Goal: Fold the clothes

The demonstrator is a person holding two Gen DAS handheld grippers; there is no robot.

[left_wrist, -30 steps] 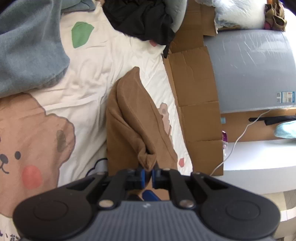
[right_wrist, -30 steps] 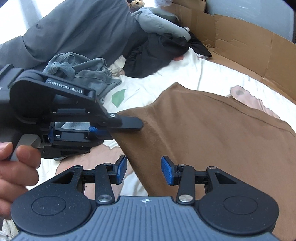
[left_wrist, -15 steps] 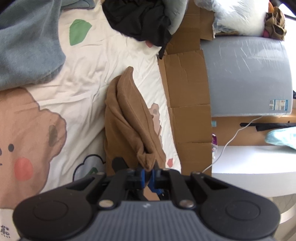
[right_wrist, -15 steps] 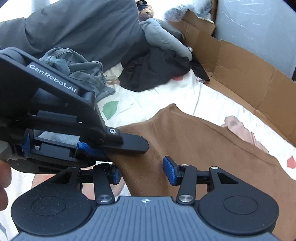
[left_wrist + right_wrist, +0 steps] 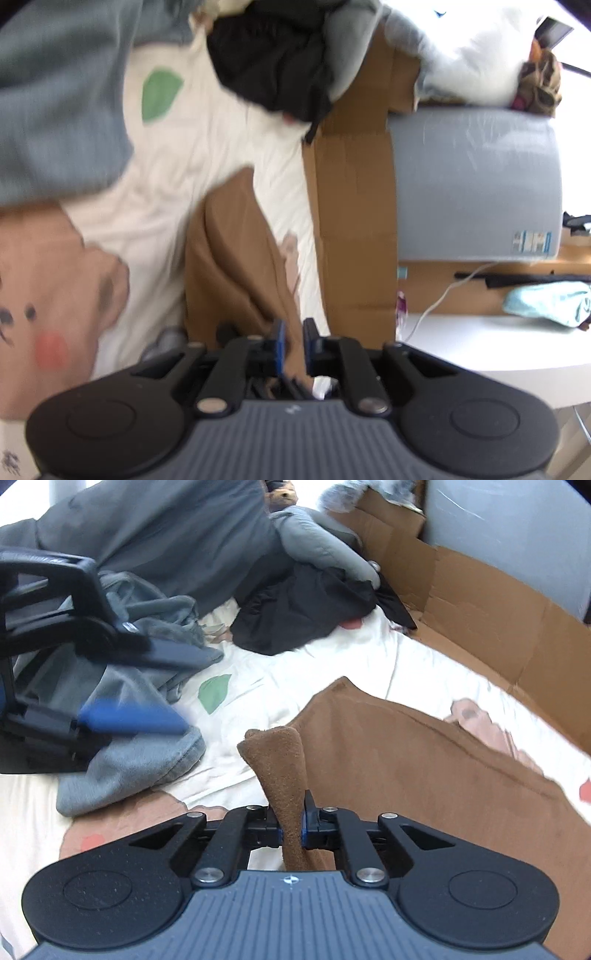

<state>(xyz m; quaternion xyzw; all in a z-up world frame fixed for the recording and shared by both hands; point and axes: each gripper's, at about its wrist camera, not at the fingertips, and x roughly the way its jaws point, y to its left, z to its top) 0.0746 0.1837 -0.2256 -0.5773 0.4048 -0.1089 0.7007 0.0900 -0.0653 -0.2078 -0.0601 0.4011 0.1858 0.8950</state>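
L wrist view: left gripper point(image 5: 293, 345) jaws just eased apart a little, brown garment point(image 5: 236, 266) seen in the gap, grip unclear through blur. Garment lying on bed sheet point(image 5: 207, 147), cardboard point(image 5: 354, 206) to right.

R wrist view: right gripper point(image 5: 291, 825) jaws just clamped tight on upstanding fold of brown garment point(image 5: 406, 760). Grey clothes point(image 5: 125, 760) left, black clothes point(image 5: 303, 613) far.

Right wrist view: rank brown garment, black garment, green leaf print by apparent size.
1. brown garment, largest, though it lies nearest the camera, which inflates it
2. black garment, farther off, so its true size against the brown is unsure
3. green leaf print, clearly smallest
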